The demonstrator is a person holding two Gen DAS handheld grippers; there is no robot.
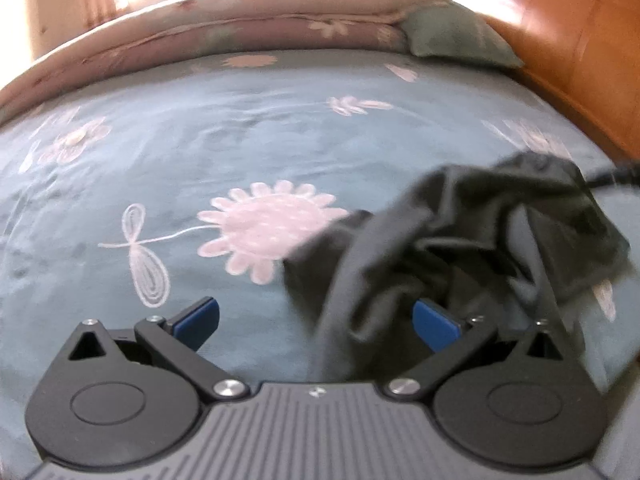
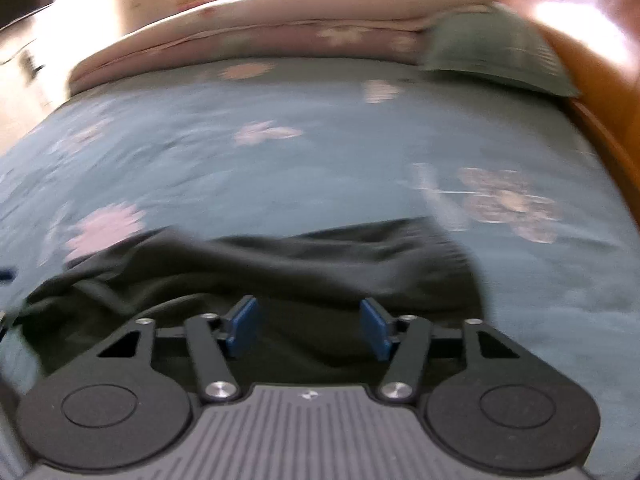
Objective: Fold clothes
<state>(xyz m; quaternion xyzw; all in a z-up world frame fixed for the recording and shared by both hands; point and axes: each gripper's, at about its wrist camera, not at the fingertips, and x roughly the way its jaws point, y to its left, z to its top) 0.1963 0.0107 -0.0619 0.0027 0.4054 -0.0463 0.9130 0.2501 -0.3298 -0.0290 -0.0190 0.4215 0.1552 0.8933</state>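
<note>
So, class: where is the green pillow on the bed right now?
The green pillow lies at the bed's far right in both wrist views, between the folded quilt and the wooden headboard.

- We see a blue-grey bedspread [image 1: 200, 152] with pink flowers covering the bed
- We see folded pink quilts [image 1: 256, 28] stacked along its far edge
- We see a green pillow [image 1: 456, 36] beside the wooden headboard [image 1: 560, 20]
</note>
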